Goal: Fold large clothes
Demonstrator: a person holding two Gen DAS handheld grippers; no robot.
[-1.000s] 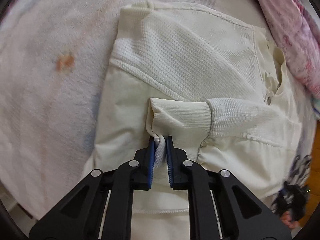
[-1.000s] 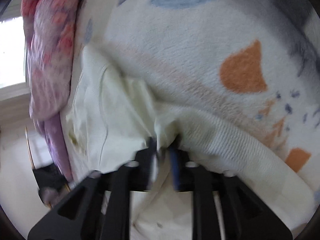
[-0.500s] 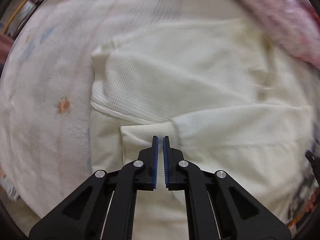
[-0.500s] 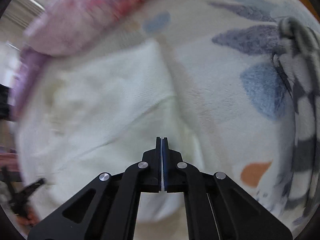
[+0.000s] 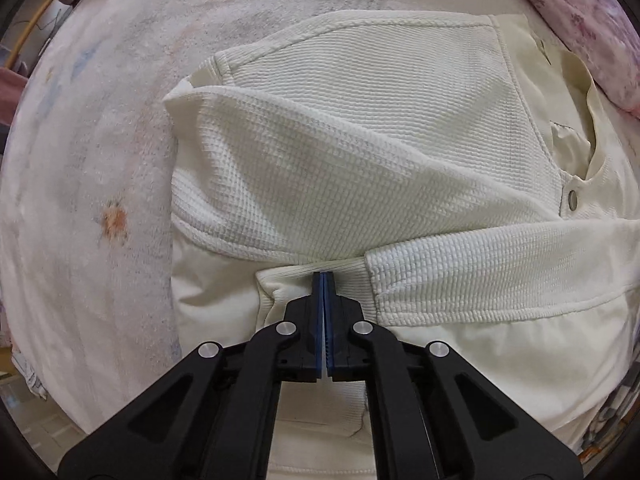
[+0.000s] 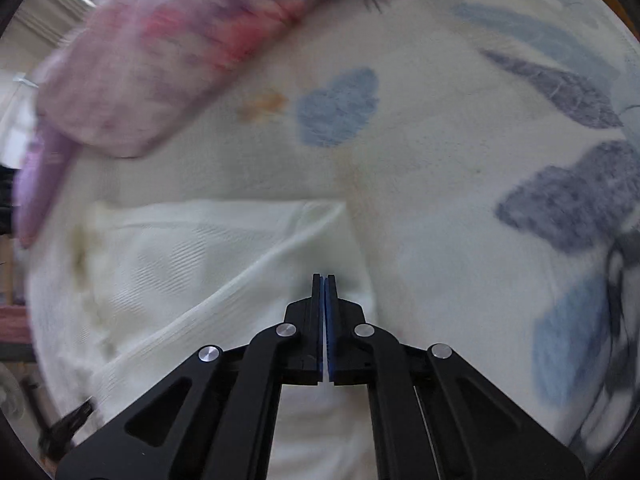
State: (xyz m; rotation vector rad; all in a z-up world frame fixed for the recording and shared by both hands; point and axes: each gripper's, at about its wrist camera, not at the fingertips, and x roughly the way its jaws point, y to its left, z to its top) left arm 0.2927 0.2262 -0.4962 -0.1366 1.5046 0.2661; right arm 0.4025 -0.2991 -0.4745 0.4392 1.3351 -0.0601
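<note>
My left wrist view is sharp and evenly lit, soft daylight, with faint shadows under the cream garment's [image 5: 360,152] folds. My right wrist view is smeared by motion blur (pink blanket [image 6: 168,68] worst), window glare upper left. Fisheye bends both edges.

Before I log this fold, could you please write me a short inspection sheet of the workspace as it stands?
Surface: pale fleece blanket with blue, grey and orange patches.
Job's things: cream waffle-knit top lying flat, both sleeves folded across the body, one ribbed cuff near the middle; a snap button shows at the placket.
Clutter: pink floral fabric bunched along the top's far side.
Grippers: left gripper shut, empty, tips over the cuff; right gripper shut, empty, over the top's edge.
Cables: nothing seen.
Surroundings: blurred, too unclear to name.
</note>
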